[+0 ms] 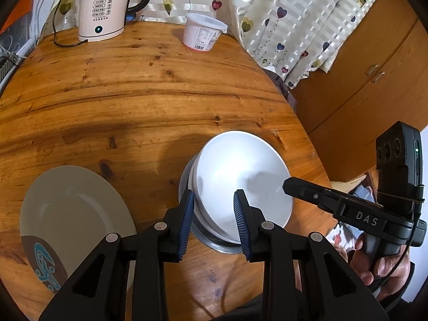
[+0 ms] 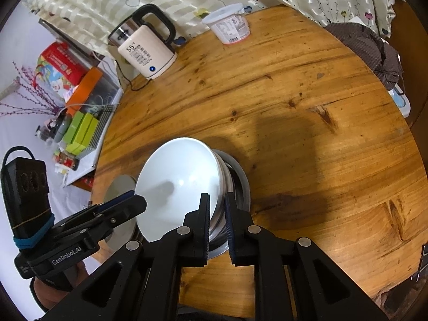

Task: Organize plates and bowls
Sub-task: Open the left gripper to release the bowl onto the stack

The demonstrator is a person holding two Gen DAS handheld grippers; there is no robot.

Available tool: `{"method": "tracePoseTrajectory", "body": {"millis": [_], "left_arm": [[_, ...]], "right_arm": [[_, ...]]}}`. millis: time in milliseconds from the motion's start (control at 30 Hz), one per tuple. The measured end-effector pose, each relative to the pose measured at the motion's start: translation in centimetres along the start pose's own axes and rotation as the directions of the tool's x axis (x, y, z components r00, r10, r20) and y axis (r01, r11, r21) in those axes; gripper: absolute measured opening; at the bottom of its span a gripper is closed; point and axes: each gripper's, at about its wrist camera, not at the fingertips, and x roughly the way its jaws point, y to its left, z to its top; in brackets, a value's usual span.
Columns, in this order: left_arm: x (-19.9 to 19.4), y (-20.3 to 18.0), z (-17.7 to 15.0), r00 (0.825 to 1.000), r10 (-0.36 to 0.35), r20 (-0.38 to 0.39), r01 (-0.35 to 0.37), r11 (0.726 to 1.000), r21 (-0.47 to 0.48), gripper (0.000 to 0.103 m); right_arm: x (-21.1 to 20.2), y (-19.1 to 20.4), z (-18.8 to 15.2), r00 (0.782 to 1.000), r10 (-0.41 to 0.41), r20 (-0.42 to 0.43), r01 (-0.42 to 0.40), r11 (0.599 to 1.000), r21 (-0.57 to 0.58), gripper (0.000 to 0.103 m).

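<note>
1. Progress, as I judge it: the bowls look gathered already. A nested stack of white bowls (image 1: 240, 187) sits in a steel bowl (image 1: 214, 243) near the front right of the round wooden tabletop (image 1: 133, 93). The top bowl is tilted, its mouth tipped toward the left hand-held gripper.

2. Left to do: the cream plate (image 1: 72, 214) with a brown-and-teal motif lies flat on the near left of the tabletop, apart from the stack. It probably has yet to be placed with the rest.

3. Left hand-held gripper (image 1: 214, 219): its blue pads are spread apart, straddling the near rim of the stack and clamping nothing.

4. Right hand-held gripper (image 2: 216, 224): its fingers are narrowly parted around the rims on the right side of the stack. Whether they actually pinch the rims I cannot tell.

5. Counts:
   - Plates: one.
   - White bowls: several rims show in the stack, at least three. The exact number is unclear.
   - Steel bowls: one at the bottom.

6. Other things on the far side of the tabletop:
   - One electric kettle (image 1: 103, 13) showing 55 °C.
   - One lidded white plastic tub (image 1: 203, 32) to the right of the kettle.
</note>
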Motion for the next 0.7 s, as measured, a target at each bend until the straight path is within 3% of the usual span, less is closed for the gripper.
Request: {"method": "tracePoseTrajectory", "body": {"millis": [200,467,700], "left_arm": [[-0.6,0.2,0.0,0.999,0.027,0.04,-0.027,1.0,0.004,0.033],[-1.5,0.1,-0.5,0.994,0.072,0.088,-0.074,0.997,0.027,0.033],[-2.0,0.2,-1.1,0.988,0.102,0.119,-0.108,0.993,0.041,0.036]], "right_arm": [[-0.8,0.3,0.0,0.999,-0.003,0.033,0.004,1.0,-0.03,0.013],[-1.8,1.1,-0.6,0.997,-0.018,0.077,0.027,0.994,-0.107,0.025],[-2.3,1.7,-1.2,0.994,-0.027,0.102,0.042,0.987,-0.153,0.027]]}}
